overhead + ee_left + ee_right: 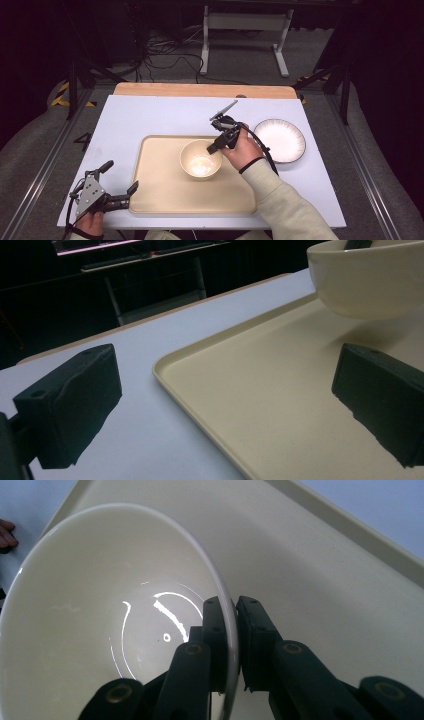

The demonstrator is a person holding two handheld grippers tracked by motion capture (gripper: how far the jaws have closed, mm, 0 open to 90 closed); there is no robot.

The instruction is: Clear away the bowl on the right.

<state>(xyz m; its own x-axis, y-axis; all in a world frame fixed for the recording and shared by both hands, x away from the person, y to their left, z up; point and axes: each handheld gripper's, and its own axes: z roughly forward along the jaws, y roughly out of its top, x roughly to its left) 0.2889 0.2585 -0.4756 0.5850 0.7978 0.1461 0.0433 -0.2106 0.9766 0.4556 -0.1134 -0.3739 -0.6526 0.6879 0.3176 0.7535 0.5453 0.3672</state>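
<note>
Left gripper [121,194]: nearest to me, at the near left corner of the beige rectangular plastic tray [160,195]; black jaws spread wide with nothing between them, one over the pale blue table top [150,115], the other over the tray floor.
Left hand [90,223]: low at the table's near edge, gripper lying roughly level and pointed across the tray.
Cream glazed ceramic bowl [200,159]: sits over the middle of the tray, empty; from the left gripper view its underside seems to stand just clear of the tray floor, though I cannot tell for certain.
Right gripper [216,146]: clenched on the bowl's right rim; in the right gripper view one pad [216,630] lies inside the wall, the other outside.
Right hand [243,148]: reaches in from the tray's right, gripper angled down toward the bowl.
Step in hand: I judge the bowl is being carried by its rim and set onto the tray.
Next move: lower until the foot rests flat, then release the rim without tipping.
White round plate with dark rim [280,140]: right of the tray, bare.
</note>
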